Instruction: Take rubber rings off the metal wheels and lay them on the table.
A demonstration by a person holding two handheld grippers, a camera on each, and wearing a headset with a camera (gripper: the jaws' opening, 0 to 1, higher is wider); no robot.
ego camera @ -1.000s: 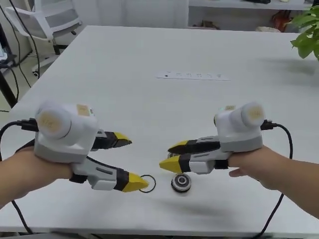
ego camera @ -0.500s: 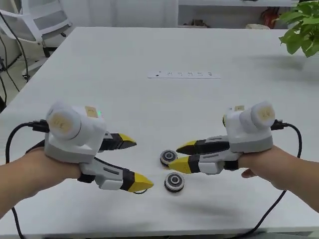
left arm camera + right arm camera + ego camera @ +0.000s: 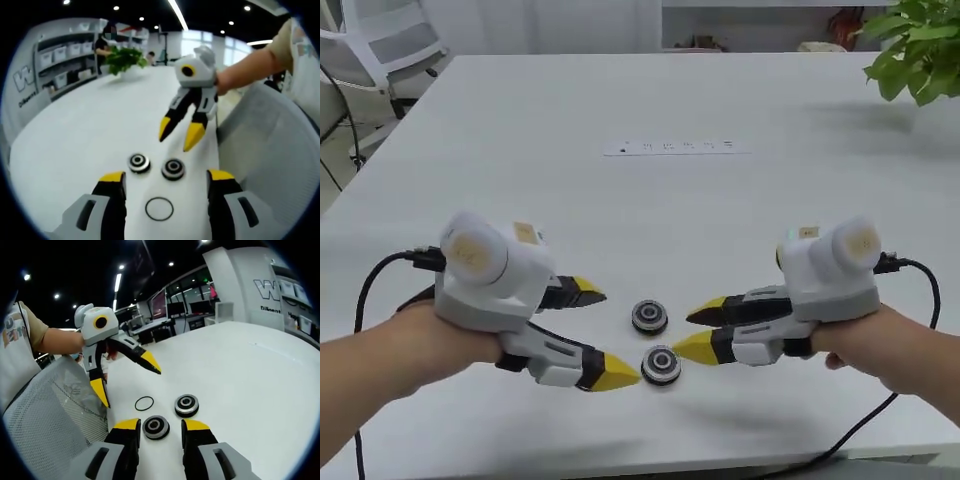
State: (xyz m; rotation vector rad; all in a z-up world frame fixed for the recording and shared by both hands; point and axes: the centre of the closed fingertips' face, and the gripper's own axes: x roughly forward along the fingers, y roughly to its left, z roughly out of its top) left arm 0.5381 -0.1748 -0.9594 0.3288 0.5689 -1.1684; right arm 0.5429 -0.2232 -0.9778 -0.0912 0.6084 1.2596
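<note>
Risk: near wheel [image 3: 661, 364] skids if right tool [image 3: 688, 332] closes off-centre | both tools open, empty | left tool [image 3: 610, 332] may nudge ring [image 3: 159, 208]

Head view bright and even, sharp throughout. The matte white worktop [image 3: 740, 220] reads uniformly lit, with faint soft-edged shadows near its front edge and a pale one beside the green leafy plant [image 3: 912, 50]. Both gripper views are darker overhead: black ceiling, small round ceiling lamps [image 3: 116, 8] and a long white light strip [image 3: 176, 12] blown out to pure white. Fisheye bends the white wall shelving [image 3: 60, 65] and the worktop edges toward the rim. Far background soft, slightly blurred.
</note>
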